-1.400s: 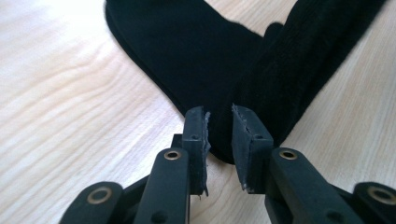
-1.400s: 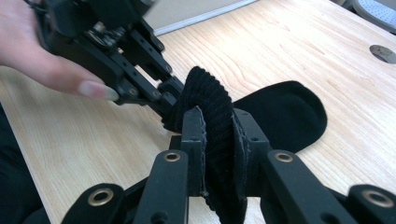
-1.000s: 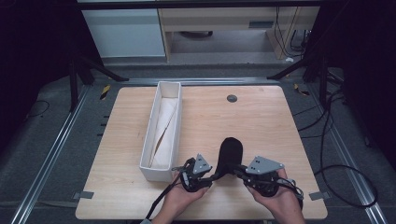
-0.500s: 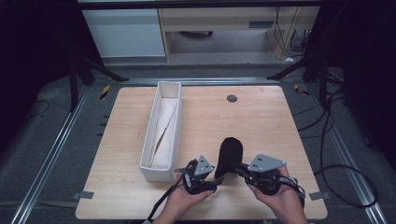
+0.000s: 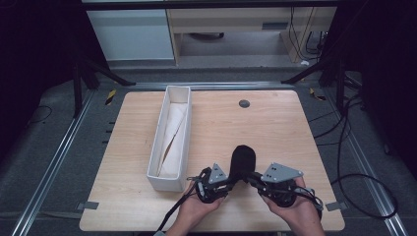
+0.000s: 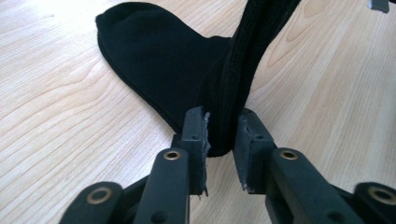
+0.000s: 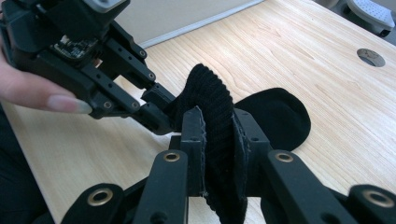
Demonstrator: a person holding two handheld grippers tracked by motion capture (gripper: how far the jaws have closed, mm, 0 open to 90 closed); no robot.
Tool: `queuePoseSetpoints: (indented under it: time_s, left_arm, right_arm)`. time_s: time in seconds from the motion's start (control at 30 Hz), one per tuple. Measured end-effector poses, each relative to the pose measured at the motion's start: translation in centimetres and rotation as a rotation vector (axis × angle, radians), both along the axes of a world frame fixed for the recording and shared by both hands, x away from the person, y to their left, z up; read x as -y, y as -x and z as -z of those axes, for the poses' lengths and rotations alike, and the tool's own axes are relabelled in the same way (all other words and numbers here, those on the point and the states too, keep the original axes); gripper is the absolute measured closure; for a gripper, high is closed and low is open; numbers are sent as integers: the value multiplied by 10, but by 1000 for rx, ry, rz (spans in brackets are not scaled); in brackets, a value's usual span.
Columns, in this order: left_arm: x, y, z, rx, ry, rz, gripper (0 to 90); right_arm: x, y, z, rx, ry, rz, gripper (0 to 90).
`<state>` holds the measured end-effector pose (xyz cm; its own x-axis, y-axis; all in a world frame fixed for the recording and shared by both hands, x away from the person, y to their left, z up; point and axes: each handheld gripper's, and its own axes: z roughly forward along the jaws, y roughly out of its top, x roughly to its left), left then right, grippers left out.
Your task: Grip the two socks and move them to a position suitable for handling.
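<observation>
**Both grippers on the sock's cuff**

The black sock (image 5: 242, 160) lies at lower centre of the table (image 5: 275, 123). The left gripper (image 6: 220, 135) and right gripper (image 7: 218, 140) each clamp its ribbed cuff (soft, light, stretchy); the thicker cuff edge probably gives the surest hold.

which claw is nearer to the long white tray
Left. The left claw sits just off the near right corner of the white tray, clamped on the black sock. The right claw grips the sock's cuff from the far side, farther from the tray.
</observation>
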<state>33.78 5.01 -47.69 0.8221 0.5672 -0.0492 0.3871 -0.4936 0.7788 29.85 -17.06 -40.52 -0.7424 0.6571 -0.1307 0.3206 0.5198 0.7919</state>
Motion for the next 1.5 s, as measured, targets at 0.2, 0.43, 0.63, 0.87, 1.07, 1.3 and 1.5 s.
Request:
queuePoseSetpoints:
  time_s: [0.2, 0.43, 0.63, 0.87, 1.07, 1.3, 1.5]
  left_arm:
    - [-3, 7, -5, -11, -5, 28, 793]
    - [-3, 6, -1, -52, -18, 38, 793]
    - [-3, 1, 0, -82, -5, 31, 788]
    - [-5, -5, 1, -75, -4, -2, 709]
    - [-1, -7, 5, -73, -8, -12, 600]
    - [0, -11, 8, -69, -5, -35, 656]
    - [1, -13, 11, -84, -18, -33, 749]
  right_arm:
    - [-3, 3, -5, -9, 11, -1, 767]
    - [-5, -3, -4, -54, 25, 3, 762]
    - [-5, -24, 0, -74, 45, 12, 758]
    - [-10, -54, 9, -110, 64, 15, 753]
    - [-10, -71, 19, -146, 62, 27, 749]
    - [-6, -80, 27, -182, 65, 32, 741]
    - [-4, -88, 33, -208, 67, 40, 739]
